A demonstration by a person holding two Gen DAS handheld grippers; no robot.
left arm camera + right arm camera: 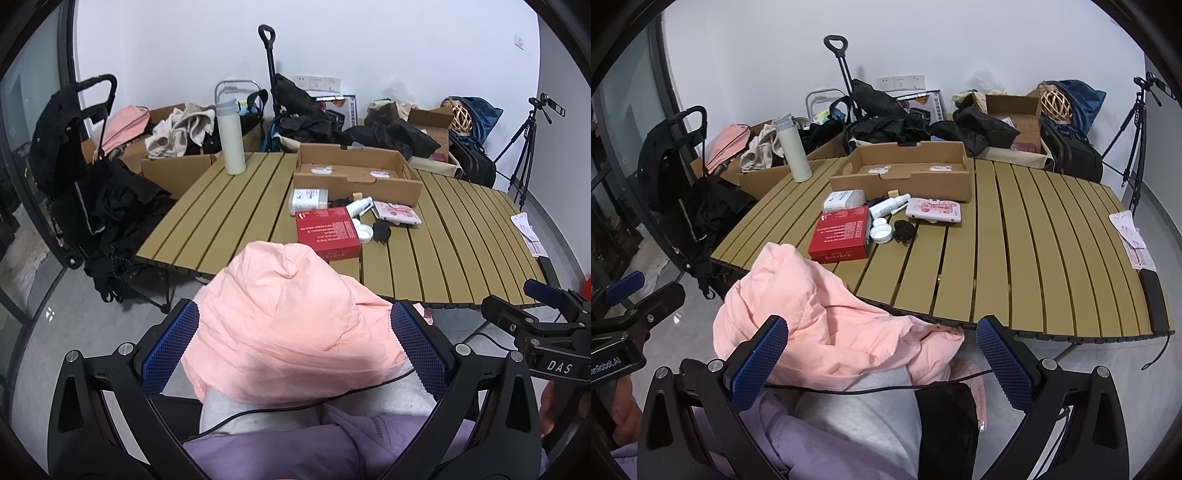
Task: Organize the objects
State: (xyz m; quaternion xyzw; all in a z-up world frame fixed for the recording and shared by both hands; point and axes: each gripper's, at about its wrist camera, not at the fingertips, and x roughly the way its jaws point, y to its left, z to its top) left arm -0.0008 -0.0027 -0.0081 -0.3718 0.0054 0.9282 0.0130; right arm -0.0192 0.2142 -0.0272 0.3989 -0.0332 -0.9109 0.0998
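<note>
A pink padded jacket point(288, 314) lies bunched on the person's lap at the near edge of a slatted tan table point(461, 236). My left gripper point(295, 350) is open, its blue pads either side of the jacket's bulge. My right gripper point(881, 363) is open over the jacket's lower folds point(820, 325). On the table sit a red box point(842, 236), a white tissue pack point(844, 200), a white spray bottle point(888, 206), a pink pouch point(932, 210), a white lid point(881, 232), a black hair tie point(904, 230) and an open cardboard tray point(905, 173).
A white flask point(231, 140) stands at the table's far left corner. Papers point(1132, 236) and a black strip point(1154, 299) lie at its right end. Boxes, clothes, a black cart point(74, 155) and a tripod point(524, 140) crowd the floor behind.
</note>
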